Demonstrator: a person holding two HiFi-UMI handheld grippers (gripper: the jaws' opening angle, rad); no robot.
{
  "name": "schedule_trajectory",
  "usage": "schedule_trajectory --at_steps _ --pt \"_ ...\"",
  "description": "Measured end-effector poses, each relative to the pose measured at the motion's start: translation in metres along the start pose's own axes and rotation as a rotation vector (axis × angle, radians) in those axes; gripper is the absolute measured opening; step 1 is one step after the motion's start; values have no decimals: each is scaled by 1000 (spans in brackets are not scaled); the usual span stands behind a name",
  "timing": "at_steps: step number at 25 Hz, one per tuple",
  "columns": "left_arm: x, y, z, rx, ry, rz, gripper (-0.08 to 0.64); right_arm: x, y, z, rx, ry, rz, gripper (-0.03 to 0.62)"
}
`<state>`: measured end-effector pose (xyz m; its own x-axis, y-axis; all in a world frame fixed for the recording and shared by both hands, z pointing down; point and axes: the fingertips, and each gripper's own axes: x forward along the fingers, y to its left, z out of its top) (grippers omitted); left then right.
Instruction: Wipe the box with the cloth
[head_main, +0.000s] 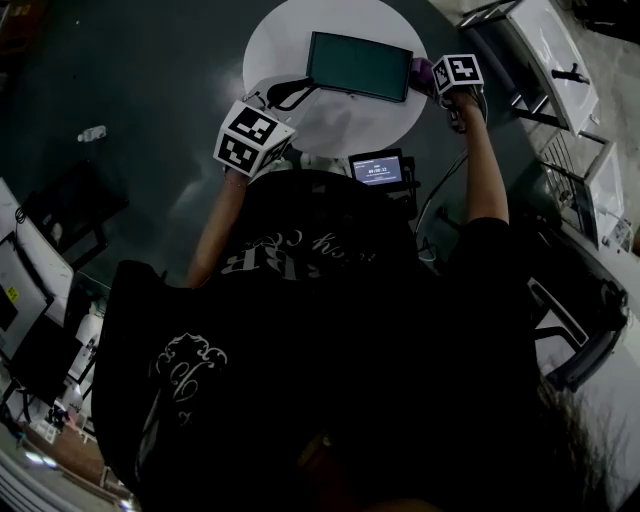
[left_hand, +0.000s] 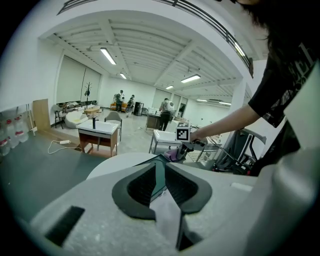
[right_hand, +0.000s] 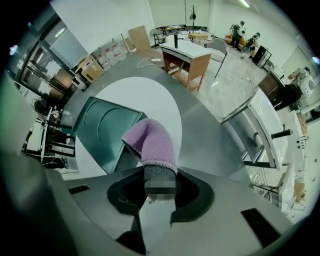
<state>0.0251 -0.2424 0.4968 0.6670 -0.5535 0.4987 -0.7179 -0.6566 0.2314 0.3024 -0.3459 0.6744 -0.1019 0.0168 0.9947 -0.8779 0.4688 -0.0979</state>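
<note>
A flat dark green box (head_main: 360, 65) lies on the round white table (head_main: 300, 40). My left gripper (head_main: 288, 96) is at the box's left edge, shut on it; in the left gripper view the box's teal edge (left_hand: 159, 181) sits between the narrow jaws of the left gripper (left_hand: 159, 172). My right gripper (head_main: 434, 74) hovers at the box's right end, shut on a purple cloth (head_main: 420, 69). In the right gripper view the cloth (right_hand: 150, 142) sticks out of the right gripper (right_hand: 159, 175) and hangs over the near corner of the box (right_hand: 105, 130).
A small lit screen (head_main: 377, 169) stands at the table's near edge. White desks (head_main: 560, 60) and metal chair frames crowd the right side. A wooden-legged desk (right_hand: 187, 55) stands beyond the table, and people (left_hand: 165, 112) are far off in the room.
</note>
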Motion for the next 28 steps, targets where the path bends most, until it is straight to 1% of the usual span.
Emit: schedule_trajectory --at_steps 8,12,15,19,28 --pt "-19 13 -6 -44 -10 79 66 -11 -22 44 -91 30 -67 101" --pt "-37 31 -17 -84 -12 134 66 -10 -17 77 -127 36 -90 101" --pt "-44 38 -20 -101 -18 165 66 -8 -7 95 -195 53 -105 101" --pt "-52 41 -23 -112 -19 200 66 -5 13 110 -278 70 -93 101" --pt "-95 62 -44 -177 -57 299 66 14 97 151 -440 96 -62 101"
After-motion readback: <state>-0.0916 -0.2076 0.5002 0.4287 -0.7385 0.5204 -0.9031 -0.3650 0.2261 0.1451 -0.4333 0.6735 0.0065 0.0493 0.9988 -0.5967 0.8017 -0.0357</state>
